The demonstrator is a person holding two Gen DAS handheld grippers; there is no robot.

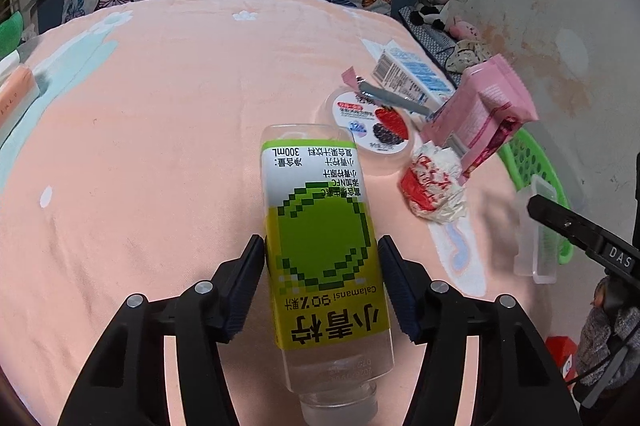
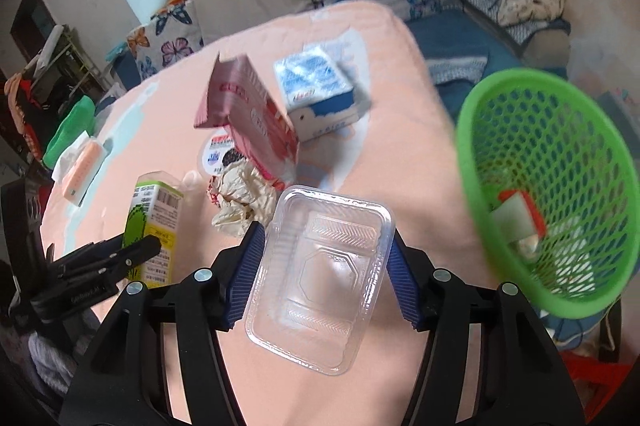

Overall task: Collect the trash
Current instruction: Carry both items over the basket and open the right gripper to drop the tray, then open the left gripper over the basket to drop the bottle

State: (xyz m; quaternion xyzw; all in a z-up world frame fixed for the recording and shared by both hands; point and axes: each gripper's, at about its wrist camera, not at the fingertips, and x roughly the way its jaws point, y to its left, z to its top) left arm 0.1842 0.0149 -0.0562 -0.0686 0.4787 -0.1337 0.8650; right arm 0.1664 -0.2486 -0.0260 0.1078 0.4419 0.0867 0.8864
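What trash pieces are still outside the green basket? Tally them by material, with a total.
Plastic: 3, the green-labelled clear bottle, clear rectangular tray, round berry-printed lid
Cardboard: 2, the pink carton, blue-and-white carton
Paper: 1, the crumpled red-and-white wrapper
Total: 6

The bottle [image 1: 324, 246] carried a green-and-yellow label, seen upside down in the left wrist view — large characters "小青柠", the line "Calamansi 90%", and "300mL" near its far end. The black arm of the other tool [image 1: 592, 242], at the right edge of that view, bore the white letters "DAS". Print on the other packages was too small or blurred to read.
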